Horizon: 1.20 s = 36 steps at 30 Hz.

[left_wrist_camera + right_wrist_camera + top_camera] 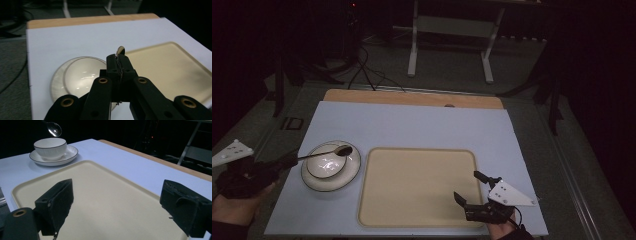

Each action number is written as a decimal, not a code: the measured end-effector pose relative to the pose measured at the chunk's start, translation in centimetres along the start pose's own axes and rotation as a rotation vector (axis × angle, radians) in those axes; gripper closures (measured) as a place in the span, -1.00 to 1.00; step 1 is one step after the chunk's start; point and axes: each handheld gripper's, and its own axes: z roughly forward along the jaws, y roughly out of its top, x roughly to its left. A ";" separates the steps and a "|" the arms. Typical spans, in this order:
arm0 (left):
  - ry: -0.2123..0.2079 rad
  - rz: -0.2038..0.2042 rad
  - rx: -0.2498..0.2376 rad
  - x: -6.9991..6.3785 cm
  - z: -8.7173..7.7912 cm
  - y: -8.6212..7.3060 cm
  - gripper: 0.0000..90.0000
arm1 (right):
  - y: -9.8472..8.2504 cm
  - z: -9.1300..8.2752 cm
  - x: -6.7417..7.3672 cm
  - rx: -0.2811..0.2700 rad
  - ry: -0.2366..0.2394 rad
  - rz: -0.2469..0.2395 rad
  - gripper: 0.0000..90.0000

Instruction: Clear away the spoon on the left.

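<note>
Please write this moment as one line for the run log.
left hand-held gripper: shut on spoon, held above cup on saucer | right hand-held gripper: open, empty, over beige tray

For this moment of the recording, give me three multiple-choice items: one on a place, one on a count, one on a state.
1. Where is the spoon's head?
A. above the bowl
B. on the tray
C. on the floor

2. How many bowls stand on the saucer?
A. none
B. one
C. two

3. How are the right tongs?
A. shut on the spoon
B. shut on the saucer
C. open, holding nothing

Answers: 1 A, the right gripper view shows it hanging over the bowl, held by the left tongs. 2 B, one white bowl sits there. 3 C, their jaws stand apart over the tray.
</note>
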 end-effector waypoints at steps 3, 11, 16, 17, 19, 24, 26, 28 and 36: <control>-0.021 0.017 0.013 -0.5 0.6 0.5 0.99 | 0.0 0.0 0.0 0.000 0.000 0.000 -0.74; -0.081 0.070 0.037 -1.8 1.9 1.8 0.99 | 0.0 -0.1 0.0 -0.001 0.001 0.001 -0.74; -0.123 0.117 0.079 -2.7 2.9 2.4 0.99 | 0.0 -0.1 0.0 -0.001 0.001 0.002 -0.74; -0.131 0.125 0.088 -2.8 3.0 2.5 0.99 | 0.0 -0.1 0.0 -0.001 0.001 0.002 -0.74; -0.148 0.132 0.097 -3.0 3.4 2.6 0.99 | 0.0 -0.1 0.0 -0.003 0.001 0.001 -0.74; -0.180 0.157 0.119 -3.7 4.1 3.0 0.99 | 0.0 -0.1 0.0 -0.003 0.000 0.002 -0.74; -0.198 0.172 0.134 -3.9 4.4 3.2 0.99 | 0.0 -0.1 0.0 -0.005 0.001 0.003 -0.74; -0.209 0.193 0.147 -4.3 4.6 3.4 0.99 | 0.0 -0.1 0.0 -0.003 0.001 0.004 -0.74; -0.249 0.251 0.192 -5.6 5.6 4.2 0.99 | 0.0 -0.1 0.0 -0.005 0.002 0.004 -0.74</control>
